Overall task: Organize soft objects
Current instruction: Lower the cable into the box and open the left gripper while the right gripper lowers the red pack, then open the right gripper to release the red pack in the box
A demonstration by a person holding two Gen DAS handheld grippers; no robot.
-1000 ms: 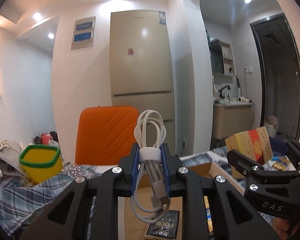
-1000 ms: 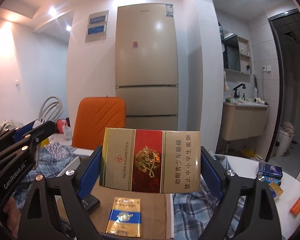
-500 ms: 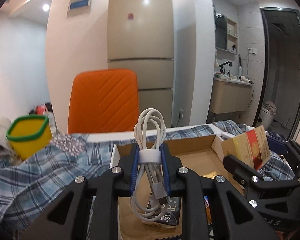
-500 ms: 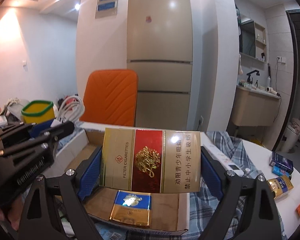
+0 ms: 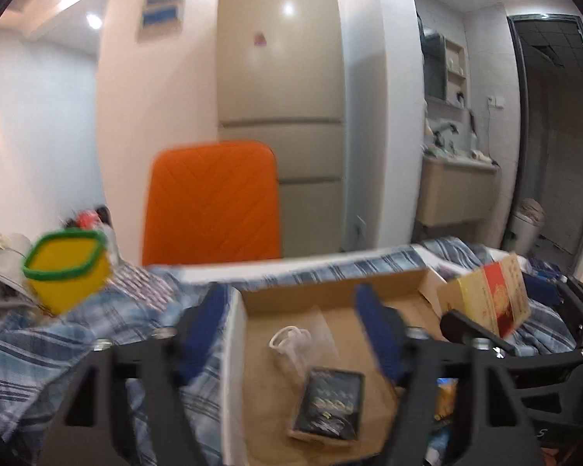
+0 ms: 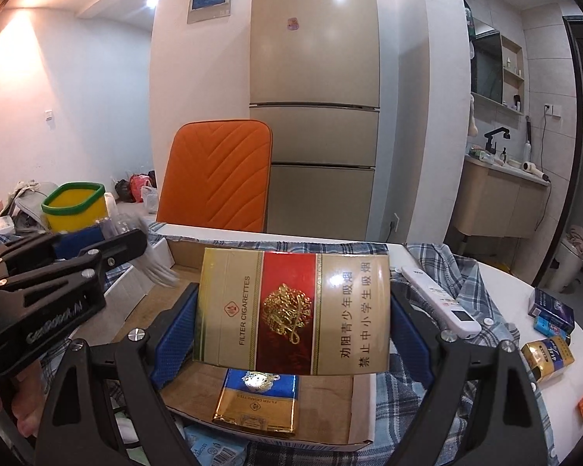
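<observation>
A: Left side of the scene?

B: A yellow container with a green rim (image 5: pixel 67 268) stands on the plaid cloth (image 5: pixel 31 353) at far left. An orange chair back (image 5: pixel 213 202) stands behind the table, in front of the beige refrigerator (image 5: pixel 280 77).

A: State of the left tool?

B: The left tool (image 5: pixel 291 334) stands wide open with nothing between its blue pads (image 5: pixel 204 322). The view is motion-blurred.

A: Location of the white cable bundle?

B: The white cable bundle (image 5: pixel 291 343) lies inside the open cardboard box (image 5: pixel 330 299), on its floor, between the spread fingers in the left wrist view. Its near end touches or overlaps a black packet (image 5: pixel 328 404) lying in the same box.

A: State of the right tool?

B: The right tool (image 6: pixel 291 318) is closed on a gold-and-red cigarette carton (image 6: pixel 293 310), gripped at both short ends by the blue pads (image 6: pixel 173 334). The carton hangs above the box, over a gold-and-blue cigarette pack (image 6: pixel 256 404) lying on the box floor.

A: Right side?

B: A white remote control (image 6: pixel 439 299) lies on the cloth. Several small cigarette packs (image 6: pixel 550 353) lie on the white table (image 6: pixel 524 283) at far right.
</observation>
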